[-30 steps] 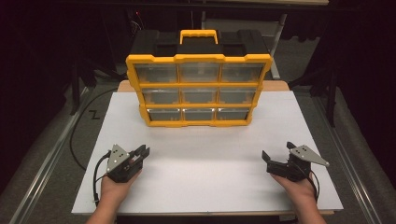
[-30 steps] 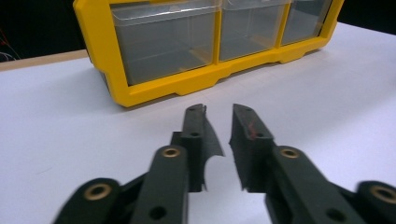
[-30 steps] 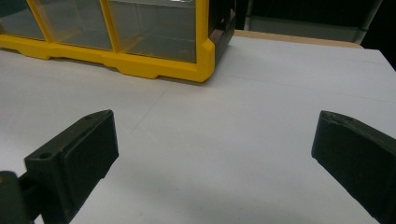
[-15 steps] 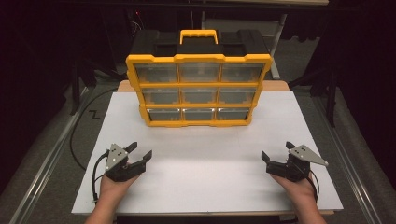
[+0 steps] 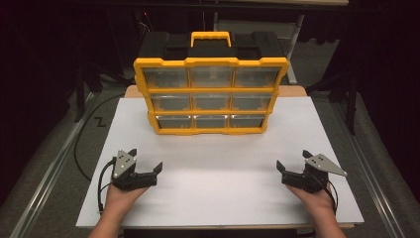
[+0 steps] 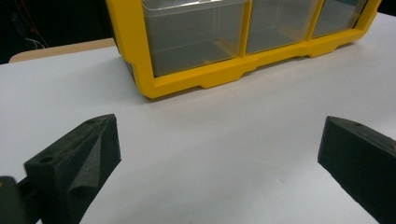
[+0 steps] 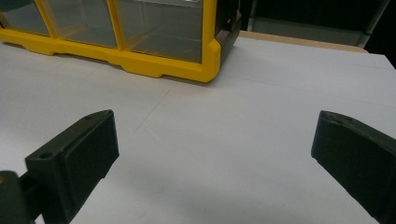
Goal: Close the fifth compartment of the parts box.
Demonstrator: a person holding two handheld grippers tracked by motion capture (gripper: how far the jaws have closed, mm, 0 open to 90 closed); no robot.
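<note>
Covering most of the tabletop [image 5: 317, 124], a white sheet bears an upright yellow organizer [image 5: 210, 94] with clear drawers, standing at the far middle. Since a second ago the left gripper [image 5: 143, 163] has turned slightly, jaws now angled more toward the organizer, which suggests a reach is starting; the right gripper [image 5: 292, 166] has barely shifted. Both jaws stand spread and empty, well short of the organizer.

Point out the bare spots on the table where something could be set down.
The white table top is bare between the left hand-held gripper and the right hand-held gripper, up to the front of the yellow drawer organizer. Strips on either side of the organizer are free too. It is crowded only where the organizer stands, toward the back.
</note>
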